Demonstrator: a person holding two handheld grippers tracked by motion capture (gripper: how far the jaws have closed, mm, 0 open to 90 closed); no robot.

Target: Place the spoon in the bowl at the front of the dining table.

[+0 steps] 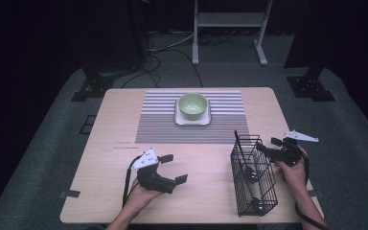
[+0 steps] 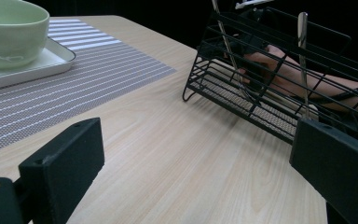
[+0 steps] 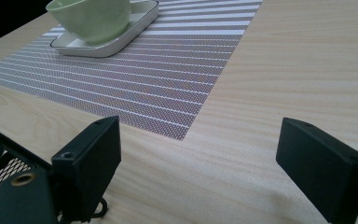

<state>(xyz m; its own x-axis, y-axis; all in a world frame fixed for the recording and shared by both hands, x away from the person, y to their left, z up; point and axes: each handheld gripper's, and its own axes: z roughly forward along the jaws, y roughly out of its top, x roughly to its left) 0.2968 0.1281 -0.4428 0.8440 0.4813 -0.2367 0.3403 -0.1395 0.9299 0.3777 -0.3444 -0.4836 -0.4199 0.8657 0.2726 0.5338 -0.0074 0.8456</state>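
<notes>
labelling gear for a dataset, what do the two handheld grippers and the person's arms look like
Both are matte black handheld units. The left gripper has two blocky rectangular jaws, a light grey three-cornered plate with dark dots on top, and a black cable trailing back past the wrist. The right gripper carries the same kind of plate and a black cable. The forearms are bare, with no sleeves in view.

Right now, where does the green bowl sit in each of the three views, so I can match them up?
High view: green bowl at upper centre, on the white square plate.
Left gripper view: top left corner, cut by the frame edge.
Right gripper view: top, left of centre.
Shared landmark: the striped placemat under the plate.
</notes>
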